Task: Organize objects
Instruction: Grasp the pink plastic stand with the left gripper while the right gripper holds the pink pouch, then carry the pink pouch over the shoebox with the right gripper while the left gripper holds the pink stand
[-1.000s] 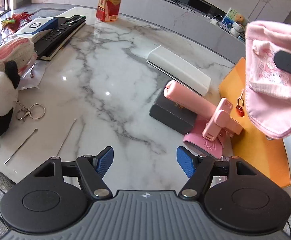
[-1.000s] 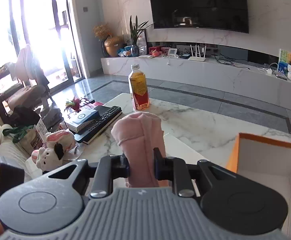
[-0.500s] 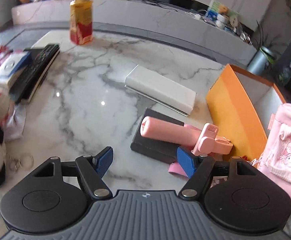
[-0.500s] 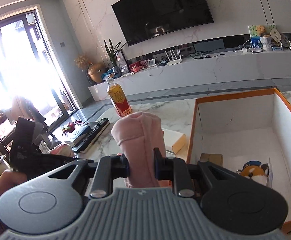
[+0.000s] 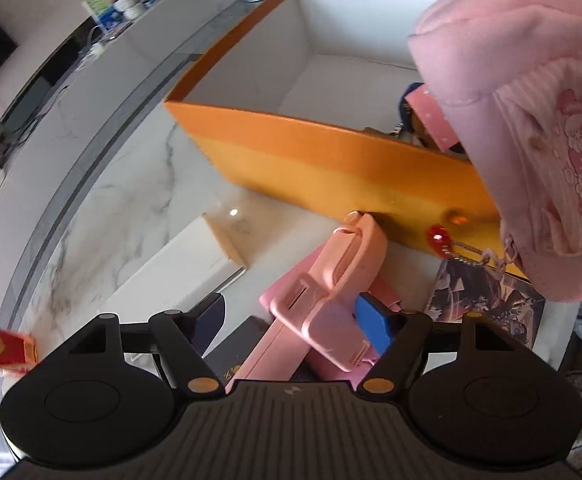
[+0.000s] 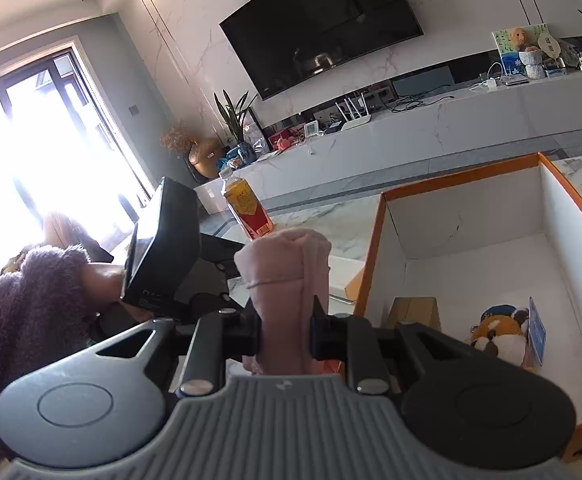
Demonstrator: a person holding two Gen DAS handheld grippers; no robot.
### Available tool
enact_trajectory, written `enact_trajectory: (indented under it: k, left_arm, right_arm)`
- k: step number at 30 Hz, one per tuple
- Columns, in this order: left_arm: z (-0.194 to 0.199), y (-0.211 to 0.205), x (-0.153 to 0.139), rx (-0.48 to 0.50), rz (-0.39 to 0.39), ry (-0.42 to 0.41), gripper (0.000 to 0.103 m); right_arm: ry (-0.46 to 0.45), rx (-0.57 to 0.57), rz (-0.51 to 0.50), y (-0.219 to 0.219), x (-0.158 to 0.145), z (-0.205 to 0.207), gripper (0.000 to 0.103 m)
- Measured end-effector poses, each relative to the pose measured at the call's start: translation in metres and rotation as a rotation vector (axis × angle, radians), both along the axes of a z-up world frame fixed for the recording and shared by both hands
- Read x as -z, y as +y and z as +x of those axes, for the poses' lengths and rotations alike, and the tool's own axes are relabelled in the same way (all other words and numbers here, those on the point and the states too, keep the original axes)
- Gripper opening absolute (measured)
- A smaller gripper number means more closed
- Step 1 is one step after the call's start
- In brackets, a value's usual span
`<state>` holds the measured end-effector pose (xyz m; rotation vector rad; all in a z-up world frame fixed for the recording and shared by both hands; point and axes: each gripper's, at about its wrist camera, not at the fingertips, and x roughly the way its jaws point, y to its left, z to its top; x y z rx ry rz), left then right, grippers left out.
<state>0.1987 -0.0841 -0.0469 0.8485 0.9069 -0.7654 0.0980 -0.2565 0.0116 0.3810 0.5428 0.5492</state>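
Pink fabric, a soft pouch [image 6: 287, 280] printed with a cartoon figure, is clamped in the narrow jaws of the right gripper [image 6: 285, 338] and hangs at the near wall of an orange box [image 5: 331, 160] on the marble bench [image 5: 131, 200]. A plush toy [image 6: 499, 334] lies inside the box. Below, the left gripper [image 5: 295, 322] points steeply down with its jaws opening around a pink folding device [image 5: 331, 280], pads not visibly pressing it. A white case [image 5: 179, 272] lies just beside.
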Motion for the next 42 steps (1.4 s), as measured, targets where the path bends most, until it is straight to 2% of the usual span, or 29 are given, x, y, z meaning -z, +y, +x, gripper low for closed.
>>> enact_trajectory:
  k: [2, 6, 8, 10, 13, 15, 16, 21, 24, 29, 31, 33, 40, 42]
  left_arm:
    - [0.002, -0.007, 0.005, 0.059, 0.040, 0.046, 0.086]
    - [0.019, -0.016, 0.031, 0.079, 0.133, 0.160, 0.086]
    - [0.027, -0.018, 0.038, 0.062, 0.146, 0.188, 0.094]
    - [0.036, -0.015, 0.038, 0.059, 0.135, 0.241, 0.092]
    - [0.034, -0.011, 0.040, 0.066, 0.113, 0.241, 0.086]
    - [0.030, -0.009, 0.040, 0.055, 0.101, 0.265, 0.070]
    - [0.029, -0.007, 0.040, 0.038, 0.100, 0.264, 0.069]
    - [0.022, 0.004, 0.041, -0.101, 0.050, 0.274, 0.061]
    - [0.016, 0.012, 0.040, -0.230, 0.004, 0.288, 0.059]
    - [-0.003, 0.029, 0.040, -0.489, -0.045, 0.247, 0.059]
    - [-0.007, 0.040, 0.038, -0.629, -0.054, 0.252, 0.059]
    - [-0.016, 0.051, 0.038, -0.725, -0.092, 0.275, 0.059]
    - [-0.023, 0.067, 0.025, -0.843, -0.285, 0.309, 0.057]
    - [-0.024, 0.070, 0.021, -0.893, -0.342, 0.341, 0.057]
  right_arm:
    - [0.002, -0.003, 0.015, -0.004, 0.001, 0.001, 0.023]
    - [0.015, -0.018, 0.064, -0.012, 0.006, 0.002, 0.023]
    - [0.014, -0.020, 0.099, -0.017, 0.009, 0.001, 0.023]
    - [0.012, -0.019, 0.090, -0.018, 0.008, 0.000, 0.023]
    - [0.004, -0.015, 0.086, -0.020, 0.004, -0.003, 0.023]
    - [-0.011, -0.011, 0.087, -0.023, 0.002, -0.004, 0.023]
    - [-0.013, -0.007, 0.092, -0.025, 0.001, -0.004, 0.023]
    - [-0.003, 0.016, 0.128, -0.036, 0.002, -0.002, 0.023]
    - [0.002, 0.029, 0.135, -0.038, 0.002, -0.002, 0.023]
    - [0.003, 0.040, 0.137, -0.038, 0.002, -0.003, 0.023]
    - [0.000, 0.043, 0.135, -0.039, 0.002, -0.004, 0.023]
    - [-0.002, 0.046, 0.135, -0.038, 0.002, -0.004, 0.023]
    - [0.008, 0.045, 0.136, -0.035, 0.005, -0.008, 0.023]
    - [0.008, 0.051, 0.135, -0.035, 0.005, -0.008, 0.023]
